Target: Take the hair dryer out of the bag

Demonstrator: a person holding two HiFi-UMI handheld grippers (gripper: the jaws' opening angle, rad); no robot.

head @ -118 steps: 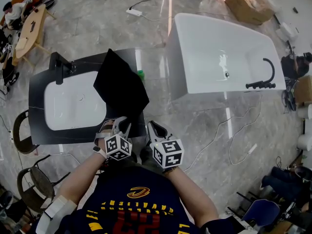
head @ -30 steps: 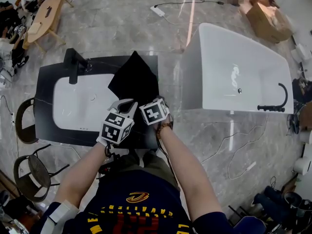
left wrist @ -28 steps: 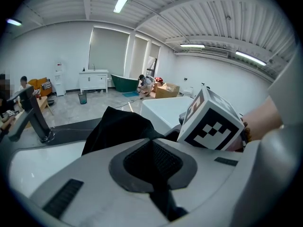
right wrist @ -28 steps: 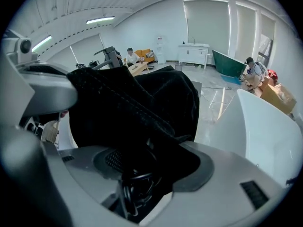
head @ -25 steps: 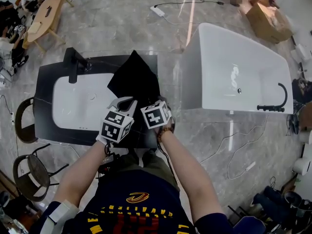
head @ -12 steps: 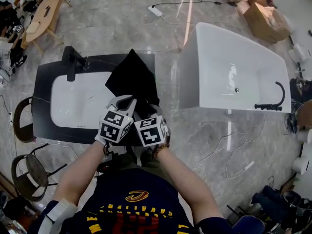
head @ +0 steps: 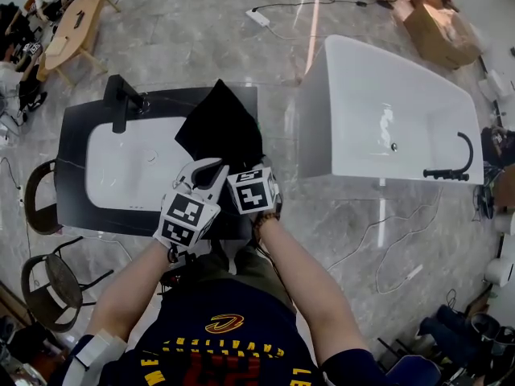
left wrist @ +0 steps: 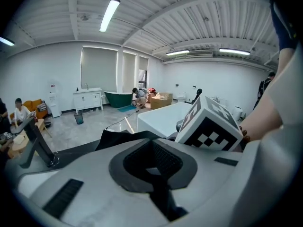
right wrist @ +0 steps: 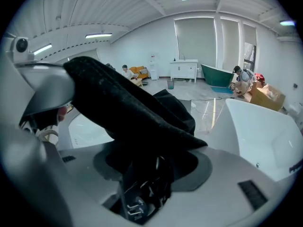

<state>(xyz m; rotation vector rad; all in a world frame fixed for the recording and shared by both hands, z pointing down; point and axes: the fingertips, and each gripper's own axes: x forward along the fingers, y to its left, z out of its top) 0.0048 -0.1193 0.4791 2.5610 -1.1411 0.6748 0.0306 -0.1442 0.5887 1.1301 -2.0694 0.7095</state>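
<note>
The black bag (head: 221,131) lies on the dark vanity counter (head: 76,147), beside its white sink (head: 129,167). My left gripper (head: 211,170) sits at the bag's near edge. Its jaws are shut (left wrist: 154,174) with a thin dark strip pinched between them, and bag fabric (left wrist: 118,137) rises just beyond. My right gripper (head: 248,175) is close beside it. In the right gripper view bag cloth (right wrist: 128,112) drapes over the jaws. My right gripper (right wrist: 147,183) is shut on a black cord bundle with a two-pin plug (right wrist: 132,206). The dryer's body is hidden.
A black faucet (head: 121,99) stands at the sink's far left. A white bathtub (head: 386,111) is to the right of the counter. Two chairs (head: 40,207) stand at the left, and cables trail over the marble floor (head: 386,232).
Both grippers have risen a little at the bag's near edge, and the left one has rolled. The right gripper dipped toward me and came back up.
</note>
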